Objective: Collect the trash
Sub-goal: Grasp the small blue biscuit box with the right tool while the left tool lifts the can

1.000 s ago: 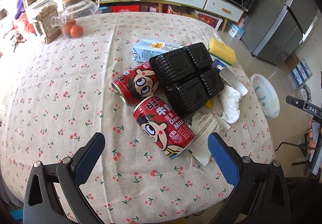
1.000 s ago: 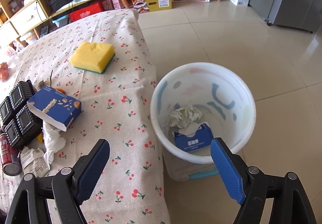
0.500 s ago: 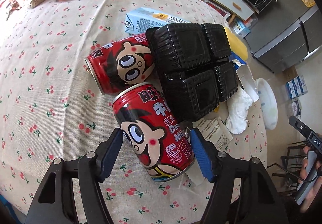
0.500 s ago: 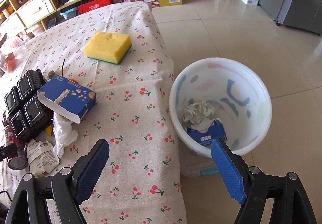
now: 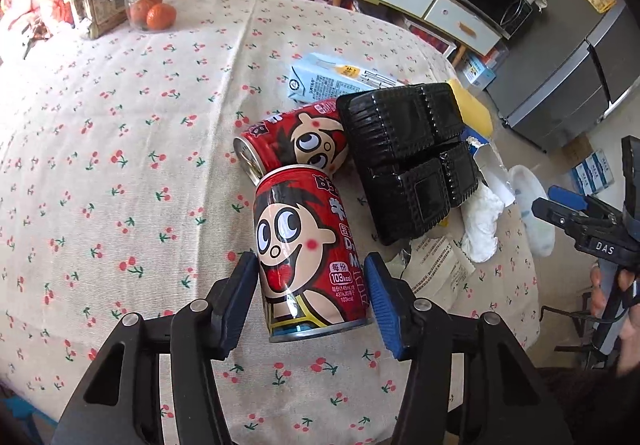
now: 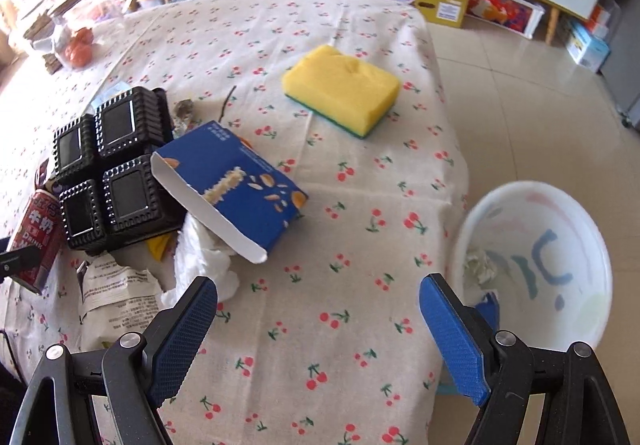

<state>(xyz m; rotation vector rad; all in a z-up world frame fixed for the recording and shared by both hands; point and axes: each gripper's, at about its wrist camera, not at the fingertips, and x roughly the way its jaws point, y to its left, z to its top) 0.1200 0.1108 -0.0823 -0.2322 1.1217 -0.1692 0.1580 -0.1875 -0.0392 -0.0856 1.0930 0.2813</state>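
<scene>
The left gripper point(image 5: 310, 285) has its fingers pinching the near red milk can point(image 5: 306, 249) on the bench point(image 5: 120, 165), so I'd lift it straight up, clear of the second can point(image 5: 296, 141) at twelve o'clock, while the right gripper point(image 6: 316, 325) hangs spread beside the white bin point(image 6: 560, 245).

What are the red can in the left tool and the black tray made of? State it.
Red can: likely thin metal, glossy printed wall, silvery rim at its end. Black tray: seemingly thin moulded plastic, shiny, with ribbed compartment walls. Left tool is closed on the can.
</scene>
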